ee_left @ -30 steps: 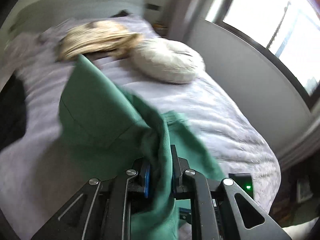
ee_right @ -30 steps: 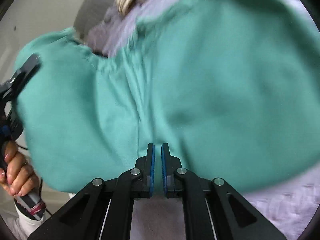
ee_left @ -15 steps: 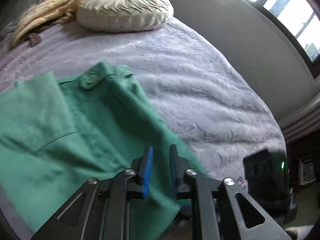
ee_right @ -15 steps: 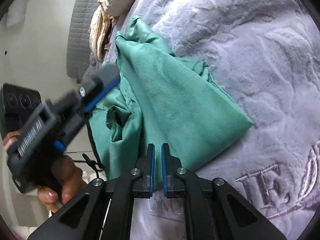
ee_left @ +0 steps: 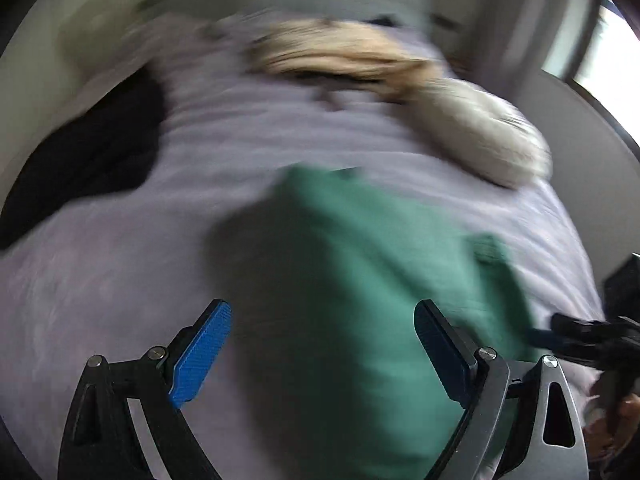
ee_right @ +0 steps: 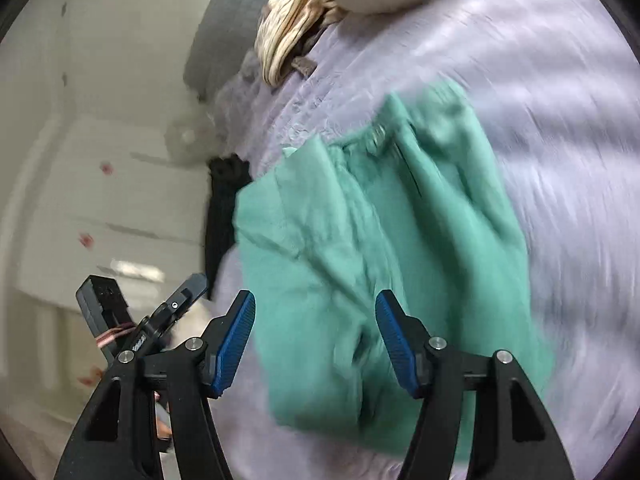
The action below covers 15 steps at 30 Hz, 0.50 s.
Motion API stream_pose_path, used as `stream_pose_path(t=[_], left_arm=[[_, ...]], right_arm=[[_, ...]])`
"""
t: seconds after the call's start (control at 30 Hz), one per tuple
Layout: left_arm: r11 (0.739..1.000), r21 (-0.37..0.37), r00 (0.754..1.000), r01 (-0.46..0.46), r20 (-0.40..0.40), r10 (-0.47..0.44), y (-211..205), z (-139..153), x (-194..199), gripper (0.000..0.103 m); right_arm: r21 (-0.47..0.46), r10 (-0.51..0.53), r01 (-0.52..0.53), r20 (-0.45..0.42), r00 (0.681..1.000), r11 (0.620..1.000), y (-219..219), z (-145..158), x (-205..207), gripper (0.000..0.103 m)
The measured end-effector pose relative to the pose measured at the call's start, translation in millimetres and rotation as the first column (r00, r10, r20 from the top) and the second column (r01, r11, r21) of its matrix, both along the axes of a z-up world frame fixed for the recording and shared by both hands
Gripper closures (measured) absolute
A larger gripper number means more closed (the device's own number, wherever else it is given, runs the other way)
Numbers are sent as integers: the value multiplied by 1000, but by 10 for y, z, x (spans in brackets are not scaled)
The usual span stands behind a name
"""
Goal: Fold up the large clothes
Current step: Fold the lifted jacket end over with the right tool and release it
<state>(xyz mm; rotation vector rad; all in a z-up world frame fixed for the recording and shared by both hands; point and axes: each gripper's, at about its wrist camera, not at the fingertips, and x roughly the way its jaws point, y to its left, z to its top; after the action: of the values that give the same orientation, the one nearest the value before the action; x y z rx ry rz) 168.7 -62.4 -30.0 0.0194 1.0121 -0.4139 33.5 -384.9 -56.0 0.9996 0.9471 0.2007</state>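
Left gripper: jaws just opened wide, nothing between the pads. Right gripper: likewise, opened and empty. Green garment: folded on the lilac bedspread, directly ahead of both, long axis running away (right seemingly nearer).

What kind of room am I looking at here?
Most likely a bedroom: a bed under a lilac bedspread, a round cream cushion near its padded grey headboard, and green trousers laid out on it.
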Motion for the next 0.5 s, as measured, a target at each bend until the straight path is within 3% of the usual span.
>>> stream_pose_path(t=[0.07, 0.23, 0.37, 0.5], left_arm=[[997, 16, 997, -72, -31, 72, 188, -184, 108, 10], [992, 20, 983, -122, -134, 123, 322, -635, 147, 10], [994, 33, 984, -107, -137, 110, 241, -757, 103, 10], [991, 18, 977, -129, -168, 130, 256, -841, 170, 10]], right_arm=[[-35, 66, -69, -80, 995, 997, -14, -200, 474, 36], [-10, 128, -131, -175, 976, 991, 42, -538, 870, 36], [128, 259, -247, -82, 962, 960, 275, -538, 1042, 35], [35, 252, -250, -117, 961, 968, 264, -608, 1202, 38]])
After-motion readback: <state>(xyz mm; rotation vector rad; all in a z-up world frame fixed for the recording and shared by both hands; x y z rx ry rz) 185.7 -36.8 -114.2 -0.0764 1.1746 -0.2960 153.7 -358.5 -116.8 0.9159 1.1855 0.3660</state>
